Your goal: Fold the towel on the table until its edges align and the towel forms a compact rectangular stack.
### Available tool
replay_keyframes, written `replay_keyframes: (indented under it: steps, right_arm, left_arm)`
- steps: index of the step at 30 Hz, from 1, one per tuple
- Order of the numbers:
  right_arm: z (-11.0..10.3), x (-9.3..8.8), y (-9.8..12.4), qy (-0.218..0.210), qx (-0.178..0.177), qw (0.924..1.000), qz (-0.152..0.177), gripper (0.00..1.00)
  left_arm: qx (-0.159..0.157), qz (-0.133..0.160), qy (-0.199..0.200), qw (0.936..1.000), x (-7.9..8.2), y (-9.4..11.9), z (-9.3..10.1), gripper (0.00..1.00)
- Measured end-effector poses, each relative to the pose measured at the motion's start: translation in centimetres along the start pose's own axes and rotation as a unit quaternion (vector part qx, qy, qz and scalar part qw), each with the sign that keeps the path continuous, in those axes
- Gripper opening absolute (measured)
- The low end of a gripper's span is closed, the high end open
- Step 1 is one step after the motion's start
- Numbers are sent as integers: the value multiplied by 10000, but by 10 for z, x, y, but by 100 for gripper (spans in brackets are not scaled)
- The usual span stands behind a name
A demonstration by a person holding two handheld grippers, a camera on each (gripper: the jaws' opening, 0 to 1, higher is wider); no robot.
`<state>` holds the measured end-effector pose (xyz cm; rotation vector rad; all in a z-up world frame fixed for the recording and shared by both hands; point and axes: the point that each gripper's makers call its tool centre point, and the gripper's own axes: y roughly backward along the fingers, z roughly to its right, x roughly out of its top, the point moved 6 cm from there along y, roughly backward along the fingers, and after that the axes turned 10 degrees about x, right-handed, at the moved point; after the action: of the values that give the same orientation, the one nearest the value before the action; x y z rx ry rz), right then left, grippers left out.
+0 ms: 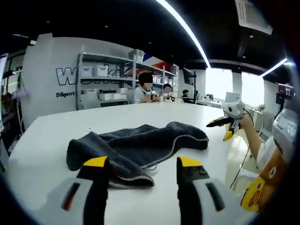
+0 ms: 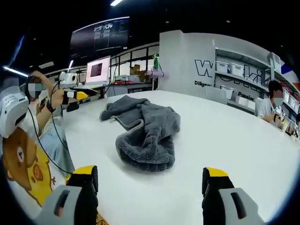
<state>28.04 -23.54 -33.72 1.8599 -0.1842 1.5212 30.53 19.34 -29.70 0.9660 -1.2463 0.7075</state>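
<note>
Crumpled dark grey terry towel (image 1: 140, 145) lying unfolded on my white round-edged table (image 1: 56, 126).

My left gripper (image 1: 143, 164) stands wide apart with nothing between its yellow-tipped jaws, low over the table with the towel's near hem just beyond its tips. My right gripper (image 2: 150, 174) is spread wide too, holding nothing, well short of the towel's rolled end (image 2: 145, 154). In the left gripper view my right gripper shows off past the towel's far end (image 1: 224, 125), above the table edge.

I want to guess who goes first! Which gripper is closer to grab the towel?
Probably left. The left gripper has its open jaws right at the crumpled towel edge, while the right gripper sits back with bare table between.
</note>
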Motion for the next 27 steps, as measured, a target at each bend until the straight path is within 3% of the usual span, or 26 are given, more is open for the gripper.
replay_keyframes:
  steps: [9, 27]
  right_arm:
    - [-15, 0, -15, 44, 179, 9998, -71, 96]
    - [-15, 4, -20, -5, 165, 9999, -23, 94]
  left_arm:
    - [299, -32, 265, 9992, -28, 11, 11, 75]
    - [405, -110, 224, 9989, -33, 21, 16, 86]
